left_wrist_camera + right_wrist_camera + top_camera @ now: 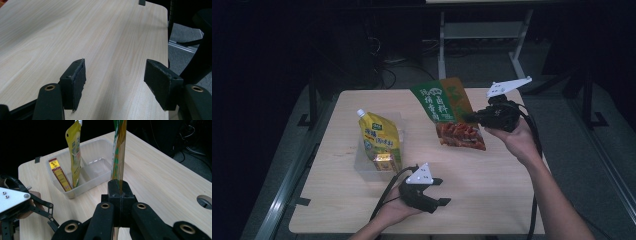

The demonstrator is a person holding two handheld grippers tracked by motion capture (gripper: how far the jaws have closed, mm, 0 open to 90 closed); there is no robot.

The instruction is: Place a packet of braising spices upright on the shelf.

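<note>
My right gripper (pixel 471 117) (pixel 120 191) is shut on the edge of a green and red snack bag (pixel 448 105) (pixel 119 152) and holds it up above the table's far right part. To the bag's left, a clear plastic bin (pixel 362 169) (pixel 96 180) holds a yellow spout pouch (pixel 379 132) (pixel 74 150) standing upright and a small yellow and red box (pixel 383 161) (pixel 60 173). My left gripper (pixel 443 191) (pixel 115 80) hovers low over the near middle of the table with its jaws wide apart and bare wood between them.
The light wooden table (pixel 492 190) (pixel 75 30) has a round cable hole (pixel 206 201) near one edge. A dark floor with table legs and cables surrounds it. The table's right edge (pixel 167 37) lies just ahead of my left gripper.
</note>
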